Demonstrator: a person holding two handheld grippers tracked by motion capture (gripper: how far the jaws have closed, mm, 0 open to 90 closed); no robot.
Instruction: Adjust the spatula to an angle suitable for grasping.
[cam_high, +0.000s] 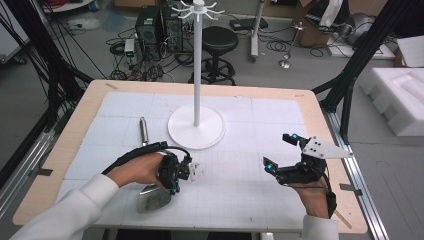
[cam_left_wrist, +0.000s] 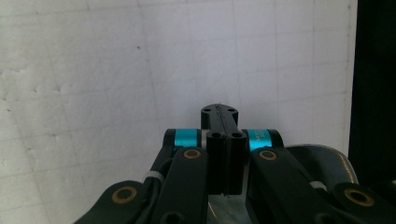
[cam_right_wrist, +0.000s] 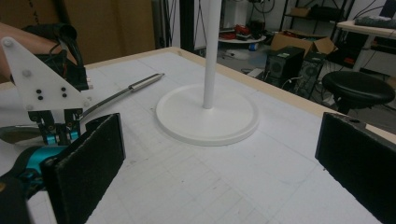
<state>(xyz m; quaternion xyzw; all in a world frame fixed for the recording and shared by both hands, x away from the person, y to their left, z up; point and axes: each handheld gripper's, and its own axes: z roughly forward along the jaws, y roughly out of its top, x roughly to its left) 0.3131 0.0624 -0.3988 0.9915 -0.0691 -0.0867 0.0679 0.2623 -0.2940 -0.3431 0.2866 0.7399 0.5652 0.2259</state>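
A metal ladle (cam_high: 144, 131) lies on the white mat, handle pointing away and bowl (cam_high: 152, 199) near the front edge. My left gripper (cam_high: 174, 189) hangs tip-down just right of the ladle's neck. Its jaws (cam_left_wrist: 219, 112) are pressed together with nothing visible between them, and the shiny bowl (cam_left_wrist: 322, 158) sits beside them. From the right gripper view, the left gripper (cam_right_wrist: 57, 133) stands over the curved handle (cam_right_wrist: 140, 84); whether it touches is unclear. My right gripper (cam_high: 281, 151) rests at the right of the mat, wide open and empty (cam_right_wrist: 224, 163).
A tall white hook stand (cam_high: 196, 131) rises from a round base at the mat's middle back (cam_right_wrist: 208, 116). The wooden table edge (cam_high: 320, 125) borders the mat. On the floor beyond are a black stool (cam_high: 219, 40), computer towers and cables. White foam blocks (cam_high: 400, 100) lie to the right.
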